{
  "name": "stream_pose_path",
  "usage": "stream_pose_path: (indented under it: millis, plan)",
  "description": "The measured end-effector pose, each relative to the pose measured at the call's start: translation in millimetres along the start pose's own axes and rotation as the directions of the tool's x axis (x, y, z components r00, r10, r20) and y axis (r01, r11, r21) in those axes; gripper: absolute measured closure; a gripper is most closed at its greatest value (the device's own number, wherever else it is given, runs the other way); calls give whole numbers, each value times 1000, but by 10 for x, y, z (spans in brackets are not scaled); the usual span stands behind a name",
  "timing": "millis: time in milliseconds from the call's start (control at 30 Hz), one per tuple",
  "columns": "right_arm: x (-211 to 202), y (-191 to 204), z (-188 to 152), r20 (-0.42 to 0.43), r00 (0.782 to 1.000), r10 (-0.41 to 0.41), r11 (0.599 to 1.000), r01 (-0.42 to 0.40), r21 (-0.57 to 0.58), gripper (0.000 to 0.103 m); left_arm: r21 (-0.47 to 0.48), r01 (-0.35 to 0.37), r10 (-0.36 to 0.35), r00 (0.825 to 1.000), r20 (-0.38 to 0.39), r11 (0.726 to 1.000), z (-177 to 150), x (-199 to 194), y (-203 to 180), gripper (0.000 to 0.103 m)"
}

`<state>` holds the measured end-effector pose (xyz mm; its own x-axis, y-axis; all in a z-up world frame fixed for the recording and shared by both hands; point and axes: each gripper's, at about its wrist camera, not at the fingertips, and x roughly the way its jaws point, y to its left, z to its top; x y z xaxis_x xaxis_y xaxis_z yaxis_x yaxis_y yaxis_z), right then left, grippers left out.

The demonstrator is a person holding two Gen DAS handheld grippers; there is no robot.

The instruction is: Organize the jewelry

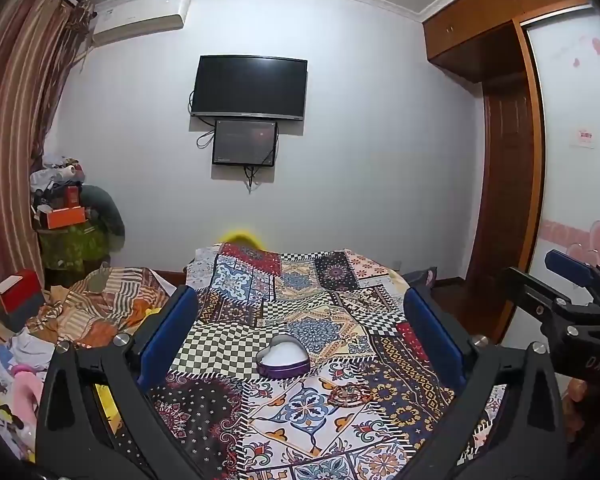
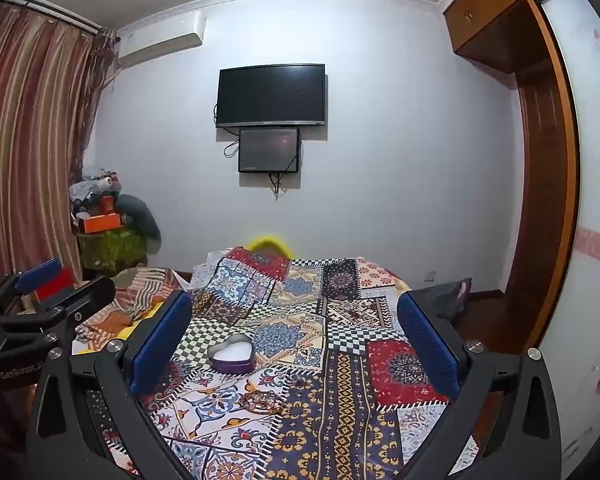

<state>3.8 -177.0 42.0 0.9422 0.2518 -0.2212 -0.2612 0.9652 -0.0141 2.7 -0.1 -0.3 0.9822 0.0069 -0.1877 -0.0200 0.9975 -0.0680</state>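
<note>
on the bedspread point(image 1: 340, 420), heart box point(image 1: 283, 360) points leftward.

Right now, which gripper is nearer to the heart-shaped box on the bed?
Left, only slightly. The heart-shaped box lies centred ahead of the open left gripper. Ahead of the open right gripper it sits off toward the left finger. Neither touches it.

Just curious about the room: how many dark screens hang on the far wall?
2: a large screen mounted high, and a smaller screen directly beneath it. None seem hidden.
</note>
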Motion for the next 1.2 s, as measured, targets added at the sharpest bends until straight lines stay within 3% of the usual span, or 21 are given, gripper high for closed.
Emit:
stream_pose_path:
  millis: [1200]
  plan:
    - [12, -43, -69, -4, 1000, 4, 1000, -4, 7, 1, -10, -5, 5, 1000, -19, 1000, -67, 54, 49, 0]
